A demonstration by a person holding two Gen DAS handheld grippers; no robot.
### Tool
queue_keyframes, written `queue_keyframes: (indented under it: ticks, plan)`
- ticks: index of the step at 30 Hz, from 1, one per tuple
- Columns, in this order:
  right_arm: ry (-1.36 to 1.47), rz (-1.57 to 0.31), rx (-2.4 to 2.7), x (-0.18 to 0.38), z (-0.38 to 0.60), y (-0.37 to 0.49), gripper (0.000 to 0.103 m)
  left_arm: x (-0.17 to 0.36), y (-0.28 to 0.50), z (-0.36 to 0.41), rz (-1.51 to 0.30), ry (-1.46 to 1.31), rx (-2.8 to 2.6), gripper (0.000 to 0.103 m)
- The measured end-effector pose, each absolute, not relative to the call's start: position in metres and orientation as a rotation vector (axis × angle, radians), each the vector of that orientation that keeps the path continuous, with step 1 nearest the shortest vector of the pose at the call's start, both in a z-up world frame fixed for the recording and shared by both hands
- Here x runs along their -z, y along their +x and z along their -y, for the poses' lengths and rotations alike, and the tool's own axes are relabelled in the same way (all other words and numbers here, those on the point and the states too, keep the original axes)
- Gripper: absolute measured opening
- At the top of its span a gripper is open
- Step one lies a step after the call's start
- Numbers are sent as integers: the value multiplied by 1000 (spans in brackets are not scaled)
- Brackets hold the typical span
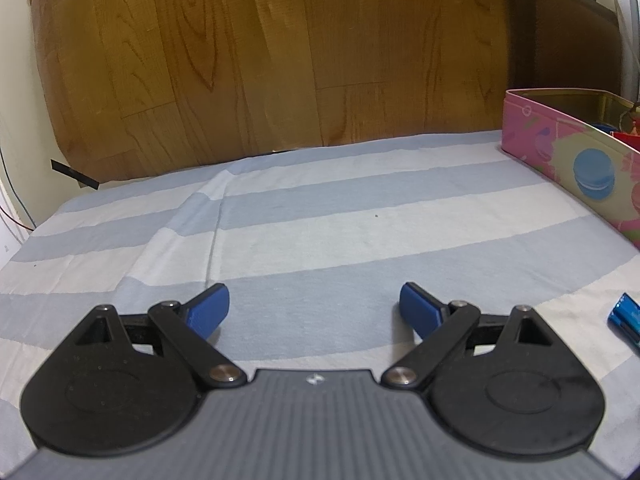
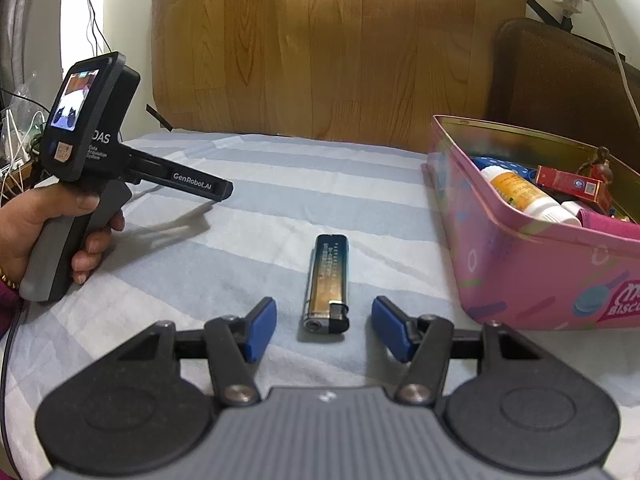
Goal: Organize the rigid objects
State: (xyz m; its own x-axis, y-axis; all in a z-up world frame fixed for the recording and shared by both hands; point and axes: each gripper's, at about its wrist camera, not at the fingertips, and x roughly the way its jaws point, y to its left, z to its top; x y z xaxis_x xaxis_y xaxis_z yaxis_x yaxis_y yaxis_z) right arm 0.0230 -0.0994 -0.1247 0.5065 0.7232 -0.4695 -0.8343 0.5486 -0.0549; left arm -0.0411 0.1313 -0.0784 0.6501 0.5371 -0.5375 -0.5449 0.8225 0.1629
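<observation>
Right claw is spread wide with the lighter lying flat on the striped bed sheet, its lower end between the pads. It looks light, stiff and kinda slick, so I'd pinch the long flat sides mid-body. Pink tin sits just to the right, already holding stuff, rim open. Left claw is wide open too, empty; that blue thing at its edge is probably the lighter.
</observation>
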Motion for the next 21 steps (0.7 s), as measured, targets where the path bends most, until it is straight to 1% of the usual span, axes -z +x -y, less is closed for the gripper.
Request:
queue_keyframes:
  ticks: [1, 2, 3, 4, 5, 6, 8, 12, 21]
  plan:
    - [-290, -421, -952, 125, 98, 23, 54, 79, -41, -131, -605, -14, -611, 94]
    - [-292, -418, -953, 124, 97, 23, 48, 79, -42, -131, -605, -14, -609, 94]
    - [-294, -414, -958, 124, 95, 22, 40, 79, -42, -131, -604, -13, -606, 94]
    - [-300, -409, -963, 124, 94, 20, 36, 79, -42, -132, -603, -13, -604, 94]
    - [-306, -404, -973, 124, 93, 18, 28, 79, -42, -132, -603, -12, -602, 94]
    - [-317, -396, -972, 124, 91, 14, 25, 78, -42, -131, -603, -12, -601, 94]
    - [-339, -379, -964, 125, 89, 10, 25, 79, -42, -132, -604, -11, -599, 94]
    - [-308, -404, -972, 125, 98, 9, 25, 79, -42, -130, -605, -7, -603, 94]
    - [-254, -425, -883, 129, 154, 12, 25, 80, -40, -124, -608, 42, -619, 94]
